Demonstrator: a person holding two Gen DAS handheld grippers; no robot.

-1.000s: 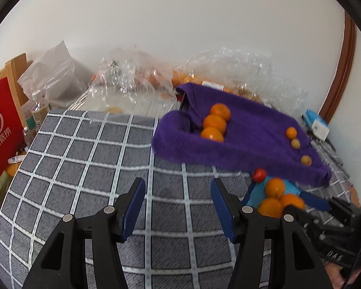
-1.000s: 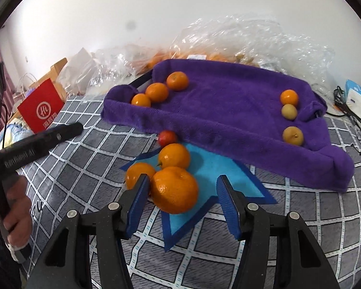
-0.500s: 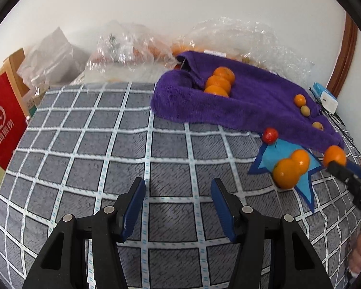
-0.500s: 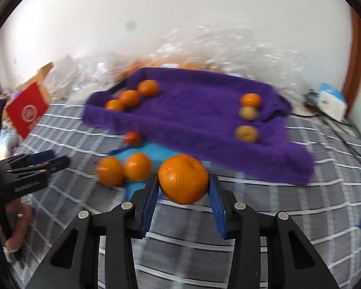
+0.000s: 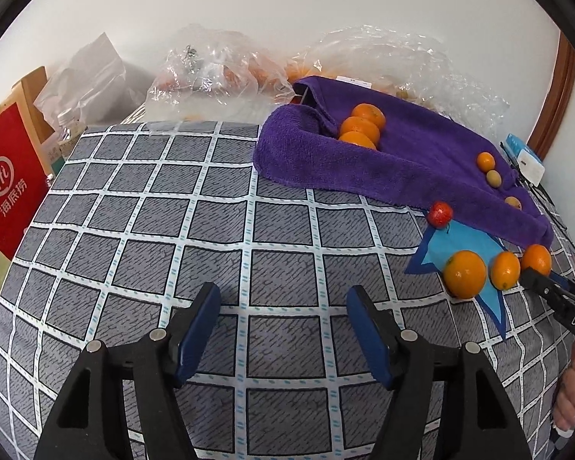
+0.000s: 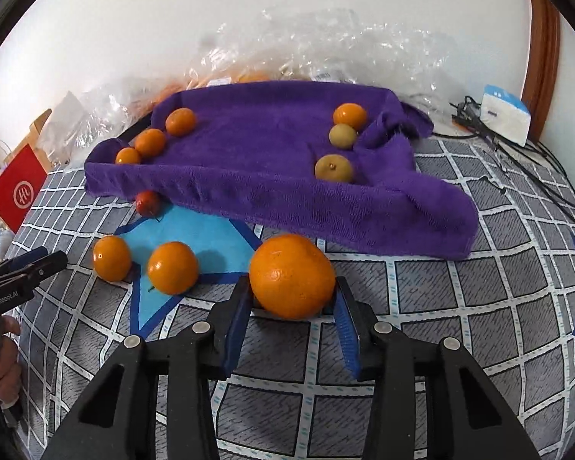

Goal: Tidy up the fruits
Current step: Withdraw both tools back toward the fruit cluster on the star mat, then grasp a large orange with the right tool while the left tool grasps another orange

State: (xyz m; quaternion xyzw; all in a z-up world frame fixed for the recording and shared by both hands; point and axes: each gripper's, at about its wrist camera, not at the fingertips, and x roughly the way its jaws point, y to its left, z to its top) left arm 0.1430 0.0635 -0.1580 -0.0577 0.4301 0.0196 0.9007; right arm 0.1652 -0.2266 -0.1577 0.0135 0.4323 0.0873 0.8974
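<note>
Right gripper: the right gripper [image 6: 292, 306] tilts downward over the grey checked cloth [image 6: 460, 306], its blue pads pinching a large orange [image 6: 292, 276] at both sides.
Left gripper: the left gripper [image 5: 283, 329] points down at bare cloth, jaws spreading wider with nothing between them.
Person: a hand [image 6: 4, 360] grips the left handle at the frame's edge.
Open room: wide bare cloth lies in front of the left gripper; the purple towel [image 6: 257, 168] has a free middle between its two fruit rows.
Edges: the towel's near hem hangs just beyond the held orange; a red fruit [image 6: 148, 202] touches that hem.
Fruit placement: three oranges [image 6: 149, 142] line the towel's left side; an orange and two yellowish fruits [image 6: 343, 136] line its right.
Loose fruit: two oranges [image 6: 142, 262] sit by the blue star paper [image 6: 195, 234].
Held orange's look: bright, dimpled skin, stem end facing the camera.
</note>
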